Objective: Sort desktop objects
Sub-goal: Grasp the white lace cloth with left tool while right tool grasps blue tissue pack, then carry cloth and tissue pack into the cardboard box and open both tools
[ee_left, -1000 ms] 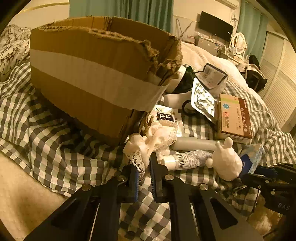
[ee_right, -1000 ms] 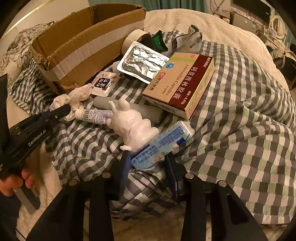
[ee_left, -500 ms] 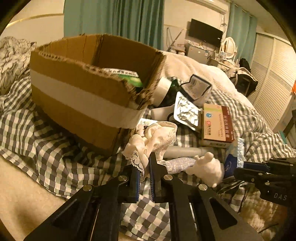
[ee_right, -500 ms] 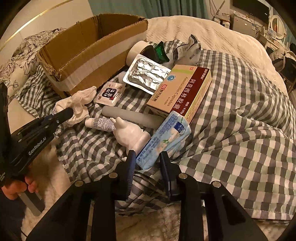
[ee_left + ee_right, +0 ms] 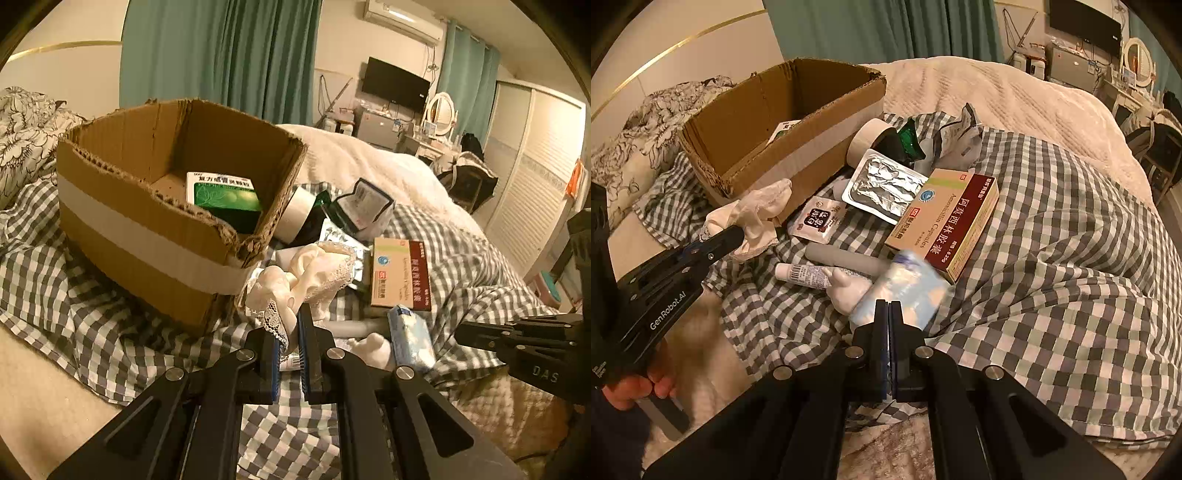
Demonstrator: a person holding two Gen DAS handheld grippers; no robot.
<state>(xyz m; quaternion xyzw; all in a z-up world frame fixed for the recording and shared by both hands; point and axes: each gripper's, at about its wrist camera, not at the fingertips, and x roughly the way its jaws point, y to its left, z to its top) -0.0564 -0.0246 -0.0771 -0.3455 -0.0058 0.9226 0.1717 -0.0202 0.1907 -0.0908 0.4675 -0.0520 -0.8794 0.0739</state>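
My left gripper (image 5: 291,326) is shut on a white lace cloth (image 5: 306,269), which hangs lifted beside the near right corner of the open cardboard box (image 5: 147,236). A green medicine box (image 5: 225,195) lies inside that box. In the right wrist view, my right gripper (image 5: 889,308) has its jaws closing to a thin slit on the near edge of a blue tissue pack (image 5: 908,288). The pack looks blurred and raised off the checked cloth (image 5: 1052,258). The left gripper (image 5: 716,240) and the lace cloth (image 5: 753,218) show at that view's left, in front of the box (image 5: 783,122).
A white figurine (image 5: 846,291), a small labelled tube (image 5: 801,275) and a grey tube (image 5: 842,258) lie just beyond the pack. A red and beige medicine box (image 5: 945,221), foil blister (image 5: 882,188), sachet (image 5: 816,221) and tape roll (image 5: 866,140) lie farther back. A hand (image 5: 631,387) holds the left gripper.
Both grippers have risen. The right jaws closed from wide apart onto the tissue pack and lifted it. The left gripper carried the lace cloth upward, and the inside of the box came into view.
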